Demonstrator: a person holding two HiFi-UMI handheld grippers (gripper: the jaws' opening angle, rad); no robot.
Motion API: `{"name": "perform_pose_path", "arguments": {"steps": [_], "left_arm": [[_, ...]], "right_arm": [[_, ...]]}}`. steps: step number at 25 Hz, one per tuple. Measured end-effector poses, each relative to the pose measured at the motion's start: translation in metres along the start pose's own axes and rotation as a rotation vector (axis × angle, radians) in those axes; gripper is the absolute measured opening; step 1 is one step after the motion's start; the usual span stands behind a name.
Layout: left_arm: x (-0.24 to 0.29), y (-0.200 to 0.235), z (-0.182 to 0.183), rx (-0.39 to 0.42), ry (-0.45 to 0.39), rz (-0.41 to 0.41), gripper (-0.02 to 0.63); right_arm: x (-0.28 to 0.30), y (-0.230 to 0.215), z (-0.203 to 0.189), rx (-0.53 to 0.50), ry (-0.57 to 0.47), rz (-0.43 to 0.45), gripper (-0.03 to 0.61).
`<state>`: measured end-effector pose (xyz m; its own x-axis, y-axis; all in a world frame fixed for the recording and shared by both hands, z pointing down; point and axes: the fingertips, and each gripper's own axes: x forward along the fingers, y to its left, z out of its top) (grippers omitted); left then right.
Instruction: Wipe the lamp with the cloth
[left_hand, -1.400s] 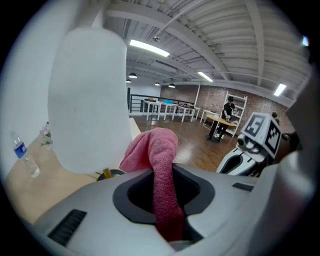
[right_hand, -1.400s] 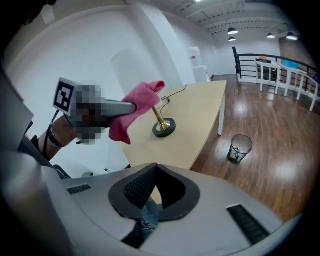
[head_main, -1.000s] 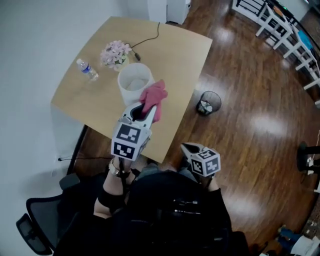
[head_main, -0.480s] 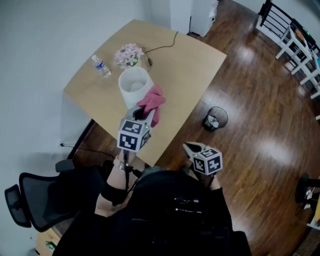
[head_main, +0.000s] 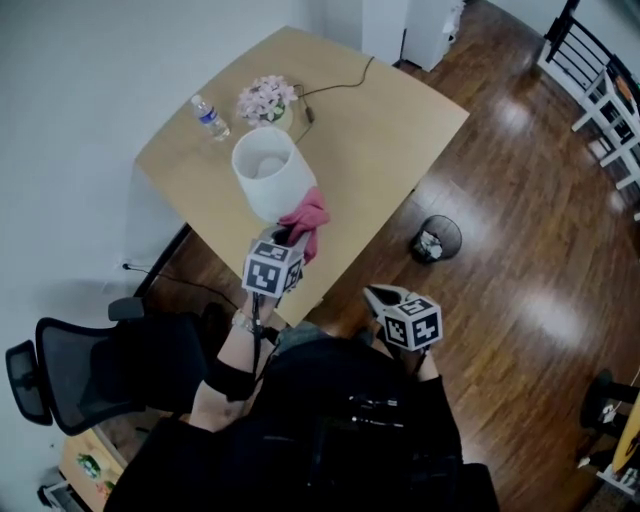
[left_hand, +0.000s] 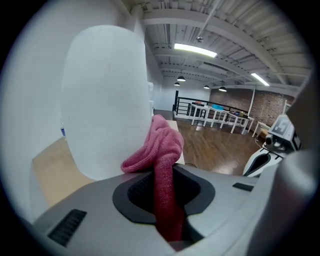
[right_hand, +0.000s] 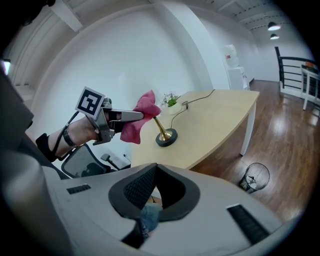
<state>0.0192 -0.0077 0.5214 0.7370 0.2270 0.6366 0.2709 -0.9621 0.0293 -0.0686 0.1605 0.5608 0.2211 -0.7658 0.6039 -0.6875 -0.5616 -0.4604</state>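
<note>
Left gripper (left_hand: 162, 172): jaws clamped on the pink cloth (left_hand: 159, 145), its bunched end lying against the lower side of the lamp (left_hand: 107, 100) shade. Right gripper (right_hand: 156, 167): jaws together, nothing between them, well apart from the lamp on the person's side of it. The lamp stands upright on the table (head_main: 400, 110) (white shade, brass stem, dark round base). Flowers (head_main: 265, 98) and a water bottle (head_main: 211, 117) sit just beyond the lamp.

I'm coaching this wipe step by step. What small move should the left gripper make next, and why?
Probably slide the cloth up along the shade. The left gripper is clamped on the cloth, whose bunched end sits at the shade's lower edge, touching it or nearly so, with bare wall above.
</note>
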Motion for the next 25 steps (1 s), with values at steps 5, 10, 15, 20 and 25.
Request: {"name": "perform_pose_path", "arguments": {"steps": [5, 10, 15, 20, 25], "left_arm": [[0.013, -0.013, -0.026, -0.026, 0.074, 0.002, 0.083], [-0.002, -0.046, -0.014, -0.025, 0.064, 0.010, 0.083], [-0.048, -0.058, 0.070, 0.037, -0.117, 0.072, 0.083], [-0.074, -0.036, 0.130, 0.065, -0.238, 0.165, 0.083], [-0.072, -0.010, 0.148, 0.033, -0.304, 0.211, 0.083]], "right_arm": [[-0.014, -0.006, -0.015, 0.013, 0.013, 0.018, 0.006], [-0.032, -0.017, -0.028, 0.044, 0.006, 0.040, 0.006], [-0.031, -0.025, -0.024, 0.026, 0.008, 0.073, 0.006], [-0.019, -0.025, -0.009, 0.006, 0.024, 0.103, 0.006], [-0.003, -0.032, 0.026, -0.077, 0.077, 0.099, 0.006]]}}
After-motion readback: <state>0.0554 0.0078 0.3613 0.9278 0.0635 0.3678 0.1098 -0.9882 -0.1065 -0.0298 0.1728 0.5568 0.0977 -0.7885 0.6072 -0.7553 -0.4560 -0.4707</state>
